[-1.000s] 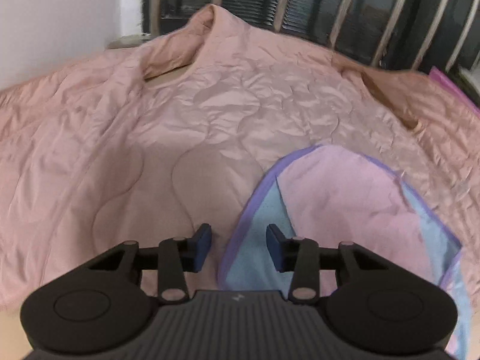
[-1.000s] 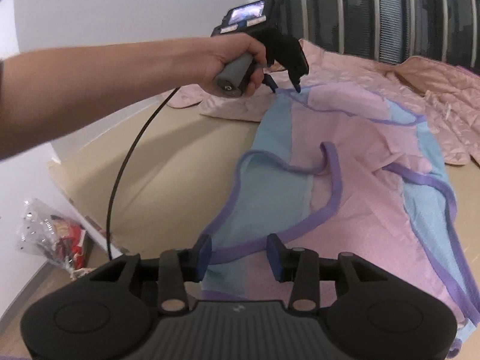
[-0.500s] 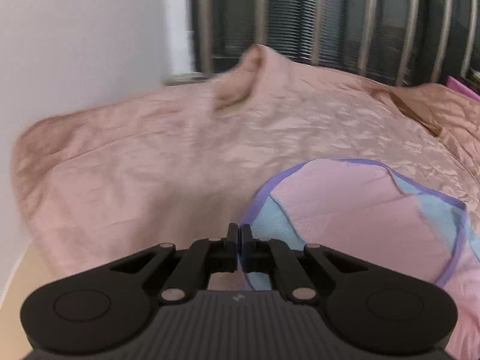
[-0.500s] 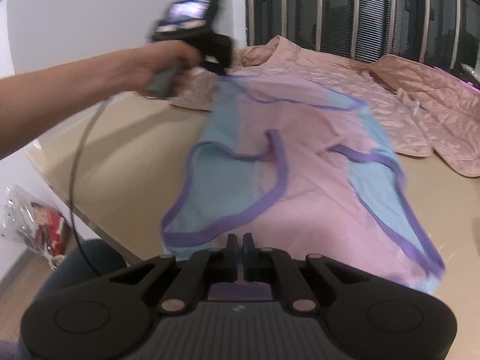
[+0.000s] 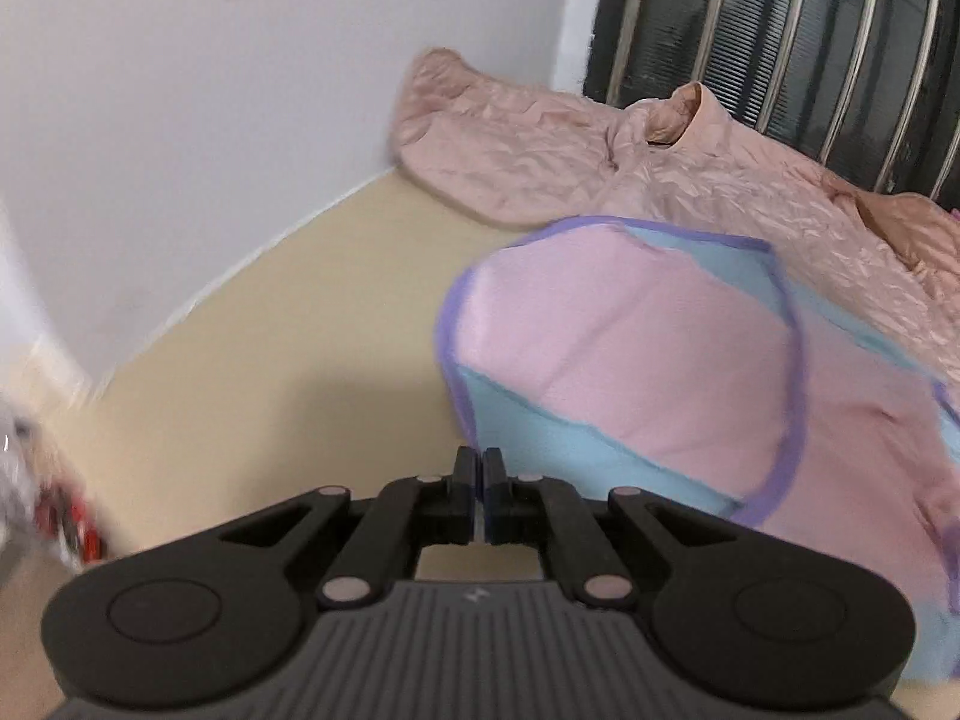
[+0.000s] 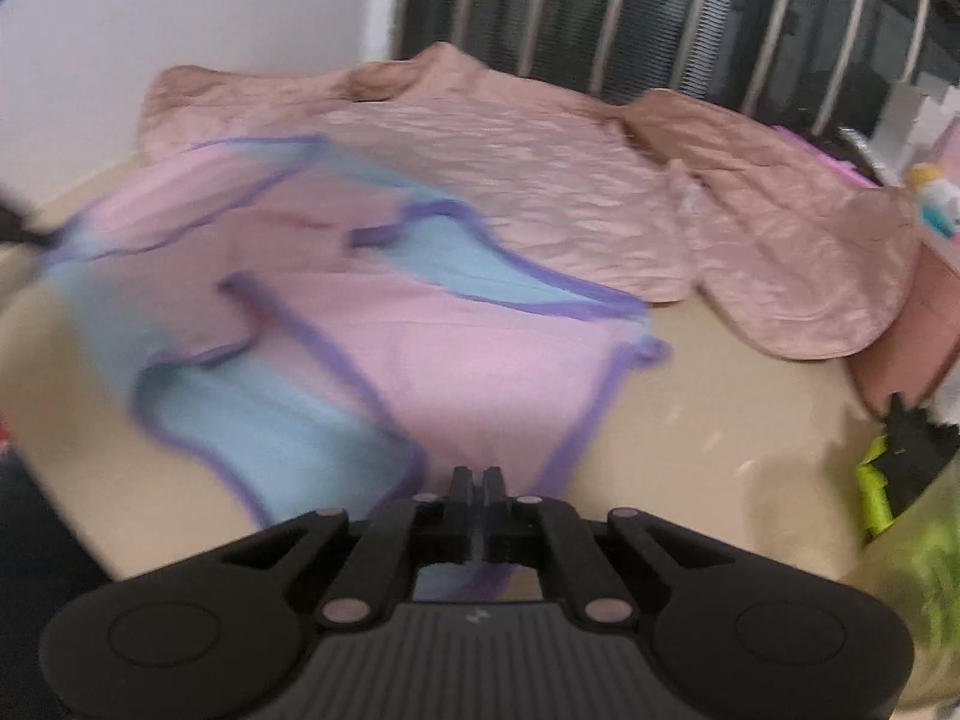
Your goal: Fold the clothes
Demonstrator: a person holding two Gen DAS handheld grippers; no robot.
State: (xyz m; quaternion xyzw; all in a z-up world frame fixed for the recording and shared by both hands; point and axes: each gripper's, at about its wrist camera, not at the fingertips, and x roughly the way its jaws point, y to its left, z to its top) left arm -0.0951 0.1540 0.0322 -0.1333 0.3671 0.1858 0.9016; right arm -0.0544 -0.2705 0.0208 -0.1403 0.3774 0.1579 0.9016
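I have both grippers pinched on the pink and blue garment (image 6: 456,354), a light piece edged in purple binding that lies spread on the beige table (image 5: 258,372), its far end overlapping the quilted pink jacket (image 6: 540,192) laid out behind it. My left gripper (image 5: 478,495) is drawn together with its fingers all but touching, and the blue corner of the garment runs right up to the tips, so I judge it is clamped on that corner, though the fabric between the pads is not actually visible. My right gripper (image 6: 477,513) is likewise narrowed to a sliver at the near hem, where the purple trim disappears under the fingers. As for folding, I would say it has barely begun: the garment is still mostly open, wrinkled, with a strap looping across the pink middle, and no clean fold line shows yet; the jacket looks untouched. Both views are smeared, so the garment's exact cut is hard to read, and I cannot tell whether it is an apron or a sleeveless top. Its right side runs out of the left view, and the clutter at the right edge, something lime green (image 6: 876,492), is too blurred to name.
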